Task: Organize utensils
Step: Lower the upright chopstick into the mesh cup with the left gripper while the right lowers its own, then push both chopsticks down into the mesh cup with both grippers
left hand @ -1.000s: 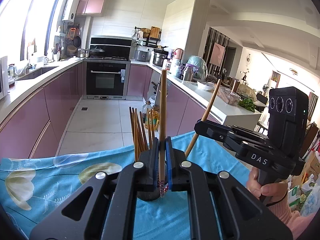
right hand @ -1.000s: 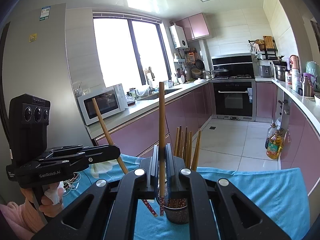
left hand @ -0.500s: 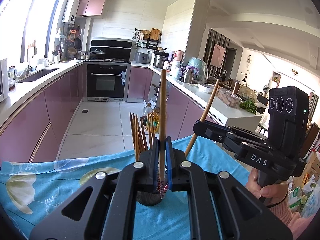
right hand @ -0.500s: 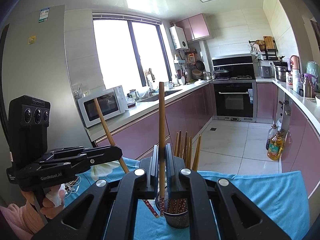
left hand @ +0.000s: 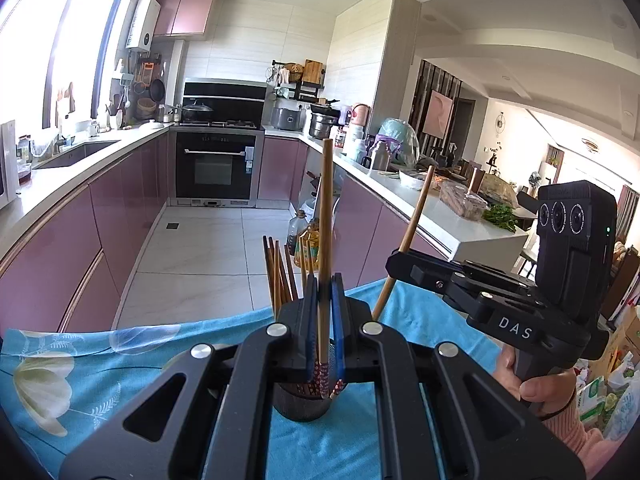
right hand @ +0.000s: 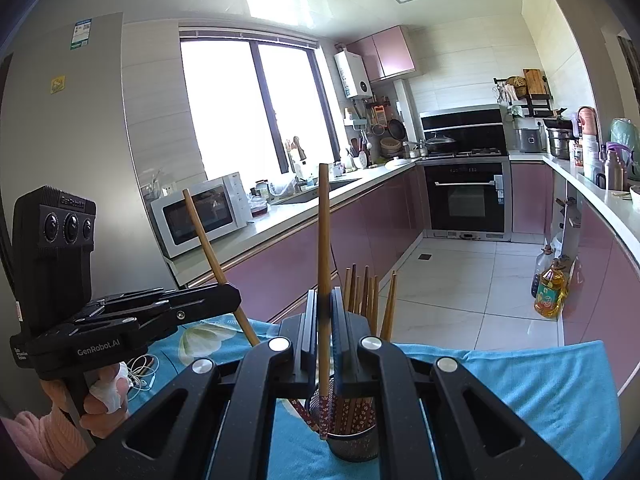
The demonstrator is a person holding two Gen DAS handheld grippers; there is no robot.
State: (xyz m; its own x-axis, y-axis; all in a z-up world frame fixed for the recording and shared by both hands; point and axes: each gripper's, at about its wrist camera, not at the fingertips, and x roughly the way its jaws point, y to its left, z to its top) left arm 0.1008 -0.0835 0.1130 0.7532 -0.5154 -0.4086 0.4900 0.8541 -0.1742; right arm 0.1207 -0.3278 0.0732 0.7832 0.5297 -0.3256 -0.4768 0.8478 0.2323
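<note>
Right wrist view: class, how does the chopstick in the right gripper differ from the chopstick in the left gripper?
The right chopstick runs straight up this picture; the left chopstick slants up to the left. The right chopstick's tip reaches the rim of the mesh holder; the left chopstick's tip ends just left of it. Both are brown wood with red patterned lower ends, clamped by the right gripper and the left gripper.

Your table (right hand: 540, 384) is covered by a blue cloth (left hand: 420, 312) printed with pale flowers (left hand: 44, 384). Just ahead of your fingers, below their tips, a dark mesh holder (right hand: 352, 448) full of chopsticks stands on the cloth. Left of the right-hand fingers, a white cable (right hand: 142, 368) lies coiled on it near the edge.
</note>
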